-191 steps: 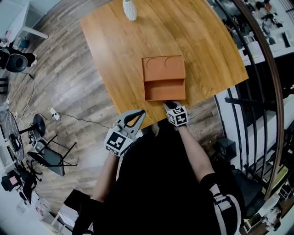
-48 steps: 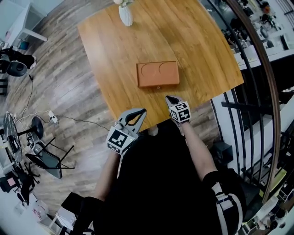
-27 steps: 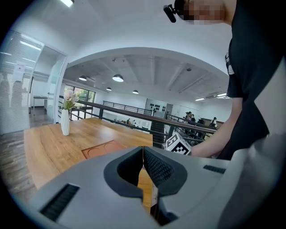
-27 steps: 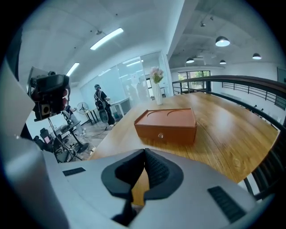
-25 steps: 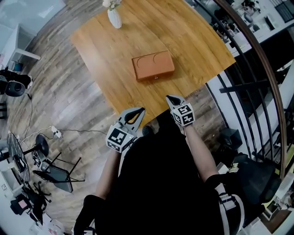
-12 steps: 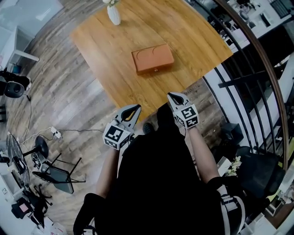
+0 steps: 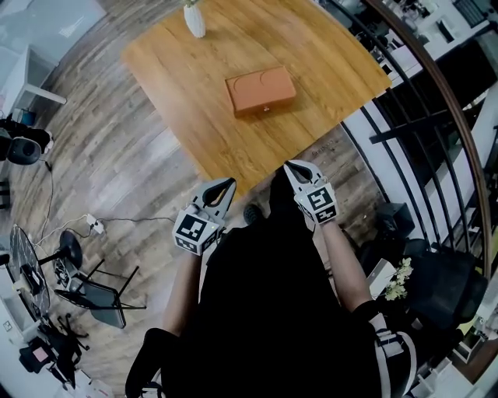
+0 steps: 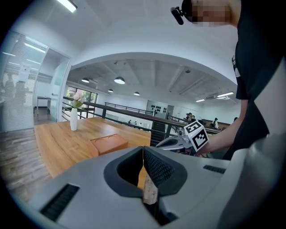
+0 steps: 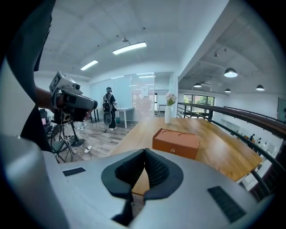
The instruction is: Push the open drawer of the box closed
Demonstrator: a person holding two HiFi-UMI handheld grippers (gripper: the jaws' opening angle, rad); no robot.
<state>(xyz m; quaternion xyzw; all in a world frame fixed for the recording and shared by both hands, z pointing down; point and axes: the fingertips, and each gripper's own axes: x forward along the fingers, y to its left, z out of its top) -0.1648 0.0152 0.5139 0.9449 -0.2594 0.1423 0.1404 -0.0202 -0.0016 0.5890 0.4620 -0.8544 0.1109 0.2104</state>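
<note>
My right gripper [image 9: 144,155] has its two jaws pressed together, pad against pad, and there is nothing between them. My left gripper [image 8: 143,151] is the same: the jaws are fully together and it holds nothing. I hold both of them low and close to my body, at the near edge of the table [image 7: 327,54], with the tips pointing forward toward it. Neither one touches anything.

The box [image 7: 261,89] stands on the table in front of me, well apart from both grippers, about in the middle of the top. Its long axis goes across me, from my left to my right, a little turned. The long front side faces toward me. In the right gripper view I see the drawer [image 9: 185,153] front with its small knob [image 9: 173,150], and the front looks flush with the body of the box. I judge that the drawer is already closed and no push is needed.

The box lies ahead and slightly to the left of the right gripper, and ahead and to the right of the left one. The right gripper seems to be somewhat nearer to it. If one more push were wanted, it would go straight away from me, against that front side.

A white vase [image 7: 194,19] stands far behind the box, near the far edge of the table.
</note>
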